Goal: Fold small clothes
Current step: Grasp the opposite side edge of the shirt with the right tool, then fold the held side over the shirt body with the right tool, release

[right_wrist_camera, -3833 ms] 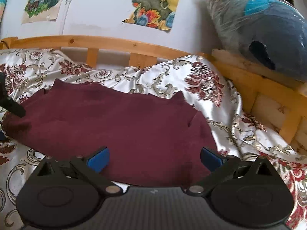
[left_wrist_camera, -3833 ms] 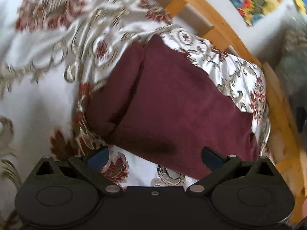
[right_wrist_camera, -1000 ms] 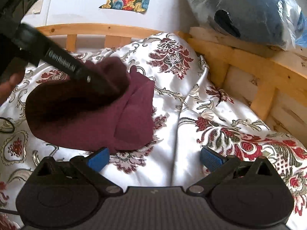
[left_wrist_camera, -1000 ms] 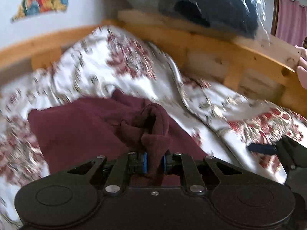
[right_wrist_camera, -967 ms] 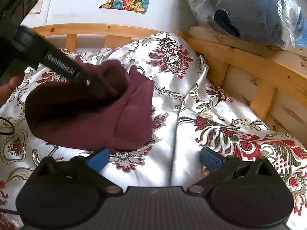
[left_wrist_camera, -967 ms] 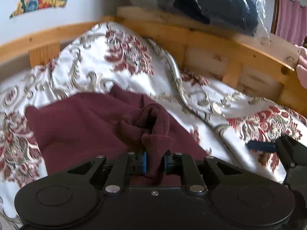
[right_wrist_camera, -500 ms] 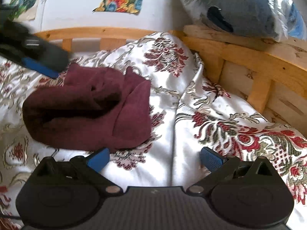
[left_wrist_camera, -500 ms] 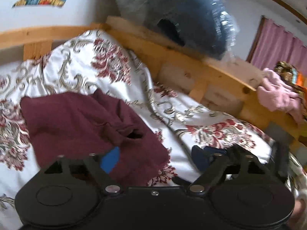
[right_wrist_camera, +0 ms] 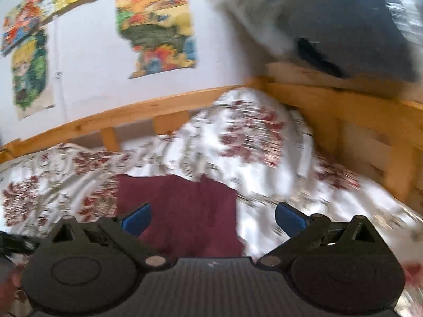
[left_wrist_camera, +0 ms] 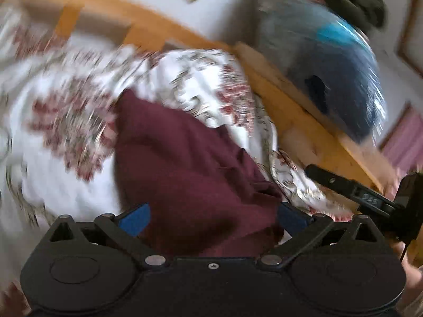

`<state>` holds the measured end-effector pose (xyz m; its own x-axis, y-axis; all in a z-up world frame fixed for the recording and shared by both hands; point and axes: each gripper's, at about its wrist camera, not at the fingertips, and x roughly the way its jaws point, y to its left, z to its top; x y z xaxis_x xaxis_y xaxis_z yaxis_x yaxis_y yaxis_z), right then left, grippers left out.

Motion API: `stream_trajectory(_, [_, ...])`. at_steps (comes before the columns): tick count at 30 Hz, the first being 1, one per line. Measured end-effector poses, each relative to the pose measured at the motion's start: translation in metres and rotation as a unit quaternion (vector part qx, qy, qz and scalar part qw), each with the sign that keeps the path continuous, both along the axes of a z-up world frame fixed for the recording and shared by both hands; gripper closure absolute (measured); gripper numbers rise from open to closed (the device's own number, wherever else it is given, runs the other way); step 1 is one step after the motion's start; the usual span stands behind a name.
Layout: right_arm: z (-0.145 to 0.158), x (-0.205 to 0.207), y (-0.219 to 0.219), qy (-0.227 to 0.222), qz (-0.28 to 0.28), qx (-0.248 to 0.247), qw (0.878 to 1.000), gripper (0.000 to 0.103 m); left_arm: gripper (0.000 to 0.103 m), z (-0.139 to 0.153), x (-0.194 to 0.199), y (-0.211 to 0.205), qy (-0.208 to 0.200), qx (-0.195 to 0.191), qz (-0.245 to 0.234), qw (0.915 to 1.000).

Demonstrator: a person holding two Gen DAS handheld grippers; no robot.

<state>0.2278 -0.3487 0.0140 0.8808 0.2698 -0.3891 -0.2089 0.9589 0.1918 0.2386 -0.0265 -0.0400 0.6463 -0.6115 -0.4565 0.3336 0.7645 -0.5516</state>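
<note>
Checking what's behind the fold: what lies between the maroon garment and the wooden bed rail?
Only the white floral bedspread, rumpled, lies between the maroon garment and the wooden bed rail; the right wrist view shows it, though blurred.

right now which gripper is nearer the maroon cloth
Left. The left gripper hangs open right over the maroon cloth; the right gripper, also open, sits off to its side.

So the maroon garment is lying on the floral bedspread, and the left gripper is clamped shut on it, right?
Not quite. The left gripper is open: in the left wrist view its blue pads stand wide apart, having just opened, pressing on nothing. The maroon garment does lie on the floral bedspread.
</note>
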Motion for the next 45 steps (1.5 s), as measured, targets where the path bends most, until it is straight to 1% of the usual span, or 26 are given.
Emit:
stream_trajectory(1, [0.001,0.008,0.005,0.001,0.012,-0.007,1.0,0.013,0.001,-0.006,0.006,0.006,0.02,-0.014,0.005,0.9997])
stream_trajectory(2, [0.003,0.018,0.011,0.003,0.026,-0.019,0.999,0.019,0.001,-0.011,0.012,0.01,0.031,-0.026,0.008,0.9992])
stream_trajectory(3, [0.003,0.029,0.017,0.007,0.038,-0.028,0.999,0.022,0.001,-0.014,0.016,0.014,0.033,-0.037,0.009,0.9987])
stream_trajectory(5, [0.0,0.047,0.027,0.015,0.055,-0.033,0.998,0.035,0.001,-0.019,0.024,0.019,0.023,-0.049,0.01,0.9985])
stream_trajectory(6, [-0.003,0.058,0.032,0.024,0.063,-0.035,0.997,0.039,0.001,-0.021,0.027,0.021,0.019,-0.05,0.009,0.9985])
stream_trajectory(8, [-0.01,0.08,0.04,0.045,0.064,-0.047,0.996,0.059,0.001,-0.03,0.036,0.022,0.028,-0.049,0.01,0.9983])
stream_trajectory(10, [-0.02,0.096,0.047,0.06,0.053,-0.06,0.995,0.066,0.001,-0.041,0.044,0.024,0.052,-0.057,0.008,0.997])
stream_trajectory(12, [-0.028,0.111,0.052,0.073,0.05,-0.063,0.994,0.071,0.001,-0.05,0.048,0.028,0.072,-0.08,0.006,0.9941])
stream_trajectory(14, [-0.035,0.12,0.056,0.081,0.058,-0.067,0.993,0.072,0.001,-0.056,0.05,0.03,0.089,-0.1,0.001,0.9911])
stream_trajectory(16, [-0.039,0.124,0.06,0.085,0.062,-0.078,0.991,0.072,0.001,-0.059,0.052,0.029,0.096,-0.103,-0.005,0.99])
stream_trajectory(18, [-0.039,0.122,0.06,0.082,0.064,-0.072,0.992,0.07,0.001,-0.06,0.052,0.028,0.095,-0.102,-0.006,0.9902])
stream_trajectory(20, [-0.037,0.117,0.059,0.073,0.072,-0.067,0.992,0.063,0.001,-0.061,0.051,0.028,0.095,-0.101,-0.006,0.9903])
stream_trajectory(21, [-0.036,0.117,0.059,0.075,0.075,-0.068,0.992,0.061,0.001,-0.061,0.051,0.028,0.094,-0.1,-0.006,0.9904])
stream_trajectory(23, [-0.039,0.122,0.061,0.101,0.073,-0.069,0.99,0.051,0.001,-0.062,0.05,0.026,0.092,-0.097,-0.004,0.9911])
stream_trajectory(25, [-0.044,0.128,0.059,0.136,0.058,-0.057,0.987,0.05,0.001,-0.061,0.049,0.026,0.09,-0.094,-0.003,0.9915])
stream_trajectory(27, [-0.048,0.131,0.056,0.152,0.047,-0.035,0.987,0.05,0.001,-0.061,0.048,0.026,0.089,-0.095,0.0,0.9915])
stream_trajectory(28, [-0.05,0.131,0.054,0.157,0.041,-0.024,0.986,0.053,0.001,-0.061,0.048,0.026,0.088,-0.093,0.0,0.9918])
stream_trajectory(30, [-0.05,0.132,0.051,0.161,0.031,-0.007,0.986,0.07,0.001,-0.062,0.049,0.027,0.086,-0.094,-0.002,0.9919])
stream_trajectory(31, [-0.05,0.132,0.049,0.163,0.027,0.0,0.986,0.086,0.001,-0.062,0.049,0.028,0.086,-0.096,-0.003,0.9917])
stream_trajectory(33, [-0.046,0.13,0.047,0.165,0.022,0.006,0.986,0.092,0.001,-0.063,0.049,0.028,0.087,-0.097,-0.004,0.9915])
stream_trajectory(34, [-0.043,0.128,0.048,0.161,0.022,0.001,0.987,0.093,0.001,-0.062,0.049,0.028,0.086,-0.096,-0.004,0.9917])
stream_trajectory(36, [-0.032,0.12,0.05,0.141,0.011,-0.025,0.99,0.094,0.001,-0.059,0.047,0.026,0.081,-0.086,-0.002,0.993])
stream_trajectory(38, [-0.019,0.11,0.045,0.124,-0.002,-0.031,0.992,0.094,0.001,-0.053,0.043,0.021,0.067,-0.068,0.0,0.9954])
stream_trajectory(41, [-0.007,0.096,0.034,0.098,-0.021,-0.049,0.994,0.094,0.001,-0.047,0.037,0.012,0.045,-0.05,-0.018,0.9976])
stream_trajectory(43, [-0.007,0.094,0.022,0.104,-0.033,-0.039,0.993,0.094,0.001,-0.046,0.034,0.004,0.038,-0.043,-0.033,0.9978])
stream_trajectory(45, [-0.016,0.094,0.011,0.12,-0.042,-0.028,0.992,0.094,0.001,-0.048,0.032,0.0,0.04,-0.039,-0.043,0.9975])
